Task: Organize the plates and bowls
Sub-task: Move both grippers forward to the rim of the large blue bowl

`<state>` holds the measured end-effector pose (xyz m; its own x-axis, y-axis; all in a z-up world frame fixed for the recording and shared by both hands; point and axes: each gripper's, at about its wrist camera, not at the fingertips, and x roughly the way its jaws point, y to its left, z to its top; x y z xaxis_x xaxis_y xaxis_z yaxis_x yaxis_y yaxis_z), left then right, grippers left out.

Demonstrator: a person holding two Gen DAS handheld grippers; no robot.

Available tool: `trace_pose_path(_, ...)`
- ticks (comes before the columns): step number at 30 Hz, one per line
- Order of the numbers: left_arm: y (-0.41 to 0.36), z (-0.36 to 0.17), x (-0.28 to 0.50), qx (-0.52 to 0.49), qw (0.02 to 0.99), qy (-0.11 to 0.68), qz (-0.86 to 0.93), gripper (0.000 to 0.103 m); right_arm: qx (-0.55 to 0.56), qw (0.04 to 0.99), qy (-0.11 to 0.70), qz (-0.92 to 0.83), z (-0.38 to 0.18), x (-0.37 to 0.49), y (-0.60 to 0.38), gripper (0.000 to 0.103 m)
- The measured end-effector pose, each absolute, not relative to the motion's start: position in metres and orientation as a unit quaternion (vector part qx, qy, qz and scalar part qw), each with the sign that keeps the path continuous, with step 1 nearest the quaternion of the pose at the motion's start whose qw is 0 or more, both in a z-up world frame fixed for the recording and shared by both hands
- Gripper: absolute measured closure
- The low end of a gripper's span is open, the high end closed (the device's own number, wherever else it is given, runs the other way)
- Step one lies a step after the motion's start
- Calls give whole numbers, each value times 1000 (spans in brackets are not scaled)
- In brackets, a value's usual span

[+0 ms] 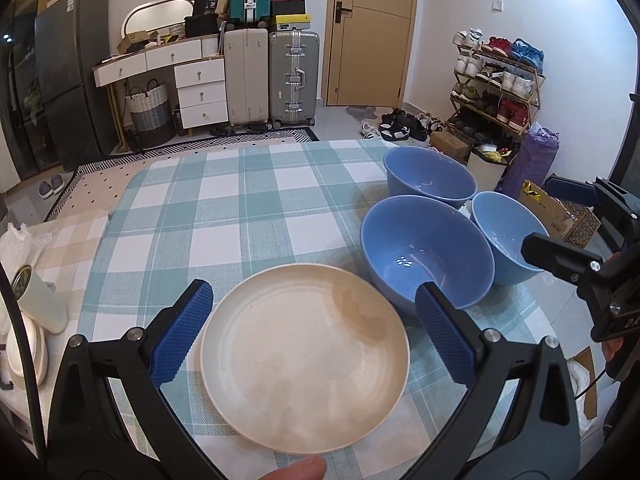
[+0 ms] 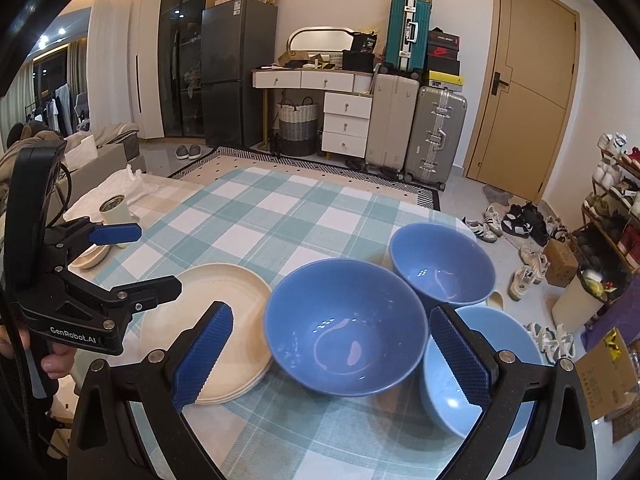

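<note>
Straddling cream plates [image 1: 304,360], left tongs [image 1: 312,332] gape

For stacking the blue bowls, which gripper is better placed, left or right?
Right. The right gripper is open around the nearest blue bowl; the left gripper is open over the cream plates.

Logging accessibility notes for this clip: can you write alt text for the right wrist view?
The open right gripper hovers over a large blue bowl on a checked tablecloth, with two more blue bowls to its right. A stack of cream plates sits left of it, below the open left gripper.
</note>
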<state>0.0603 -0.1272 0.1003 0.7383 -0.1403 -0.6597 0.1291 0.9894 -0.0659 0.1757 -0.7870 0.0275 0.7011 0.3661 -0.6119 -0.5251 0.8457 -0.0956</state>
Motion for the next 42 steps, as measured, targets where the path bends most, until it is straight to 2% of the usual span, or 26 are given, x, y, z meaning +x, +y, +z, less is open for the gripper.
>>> trace_pose_path(17,-172,111,107,13,930,354,-95,2,-113,921,299,221,38,204,-823,2)
trace_pose_path(42,-200,117,192,14,921,373,-113,2,-83,928,323,164,49,280,-867,1)
